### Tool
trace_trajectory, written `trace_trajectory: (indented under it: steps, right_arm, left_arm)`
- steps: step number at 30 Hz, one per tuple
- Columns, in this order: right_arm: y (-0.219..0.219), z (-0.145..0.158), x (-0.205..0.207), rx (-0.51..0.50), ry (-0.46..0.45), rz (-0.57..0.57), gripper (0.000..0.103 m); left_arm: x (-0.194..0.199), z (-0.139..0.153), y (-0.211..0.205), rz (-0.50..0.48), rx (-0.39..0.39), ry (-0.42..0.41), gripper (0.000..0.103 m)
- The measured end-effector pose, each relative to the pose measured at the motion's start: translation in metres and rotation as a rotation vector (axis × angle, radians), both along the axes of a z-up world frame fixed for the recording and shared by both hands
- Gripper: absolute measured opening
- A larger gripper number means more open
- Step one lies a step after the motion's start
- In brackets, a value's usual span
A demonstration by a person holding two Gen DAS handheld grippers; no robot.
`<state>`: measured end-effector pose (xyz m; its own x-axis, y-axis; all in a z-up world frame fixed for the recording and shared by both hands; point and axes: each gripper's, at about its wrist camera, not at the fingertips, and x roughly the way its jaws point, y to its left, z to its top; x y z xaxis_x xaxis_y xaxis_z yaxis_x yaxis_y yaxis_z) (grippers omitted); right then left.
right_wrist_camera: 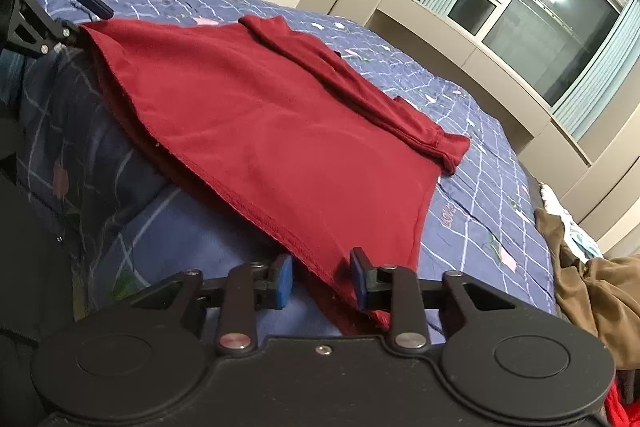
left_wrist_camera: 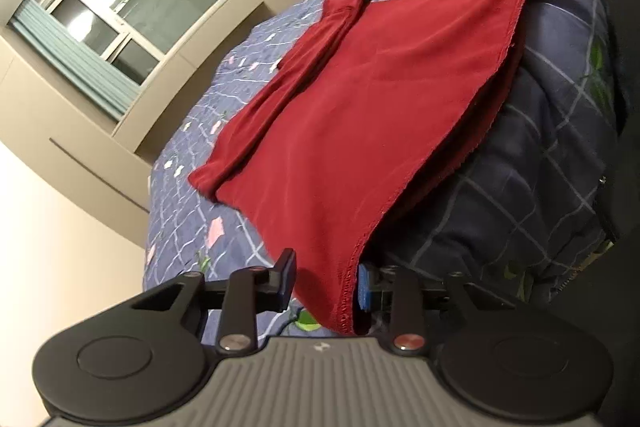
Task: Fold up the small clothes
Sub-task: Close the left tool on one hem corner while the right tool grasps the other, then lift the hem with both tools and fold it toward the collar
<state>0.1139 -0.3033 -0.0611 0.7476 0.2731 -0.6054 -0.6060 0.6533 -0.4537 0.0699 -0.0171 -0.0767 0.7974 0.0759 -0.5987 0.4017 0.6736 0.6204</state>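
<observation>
1. The red garment (left_wrist_camera: 360, 99) is spread flat on the bed (left_wrist_camera: 192, 227), over a blue checked quilt; its hemmed edge hangs at the near side of the bed, and a sleeve (right_wrist_camera: 360, 83) is already laid over the body along the far side
2. Left tongs (left_wrist_camera: 326, 287): part closed, the near hem corner is between the jaws. The blue pad (left_wrist_camera: 365, 291) on one side lies against the cloth; a gap shows at the other finger, so a firm pinch cannot be confirmed
3. Right tongs (right_wrist_camera: 320, 281): also part closed around the opposite hem corner, with the cloth between the blue pads. Full contact on both pads is unclear
4. Handling, judged: thin knit, light, limp, no stiffness. It will sag between the two hold points and drag on the quilt. Not fragile, not slippery, but a thin edge may slip out of a shallow pinch
5. Hold points, judged: the stitched hem at both corners is best, being the thickest part. Both layers should be taken, or the lower layer will be left behind
6. A brown clothes pile (right_wrist_camera: 592, 287) lies well apart at the bed's side and is not in the way
</observation>
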Motion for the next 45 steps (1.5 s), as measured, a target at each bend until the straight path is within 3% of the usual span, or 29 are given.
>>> trace_trajectory:
  steps: [15, 18, 20, 27, 35, 45]
  right_arm:
    - [-0.006, -0.001, 0.000, -0.019, -0.017, -0.008, 0.026]
    - [-0.006, 0.000, 0.000, -0.020, -0.019, -0.010, 0.026]
    - [-0.006, -0.001, 0.000, -0.014, -0.015, -0.017, 0.026]
    - [-0.006, 0.005, 0.000, 0.000, 0.016, 0.016, 0.009]
    - [-0.007, 0.035, 0.021, 0.018, -0.041, 0.057, 0.009]
    - [0.005, 0.086, 0.100, -0.070, -0.242, 0.121, 0.009]
  left_arm:
    - [-0.004, -0.008, 0.007, -0.059, 0.020, 0.040, 0.038]
    - [-0.005, -0.009, 0.008, -0.072, 0.025, 0.039, 0.027]
    - [-0.007, -0.009, 0.009, -0.092, 0.027, 0.044, 0.009]
    - [-0.005, -0.002, 0.013, -0.139, 0.023, 0.072, 0.003]
    - [0.023, 0.031, 0.028, -0.141, -0.006, 0.030, 0.003]
    - [0.102, 0.102, 0.038, -0.145, -0.062, -0.124, 0.003]
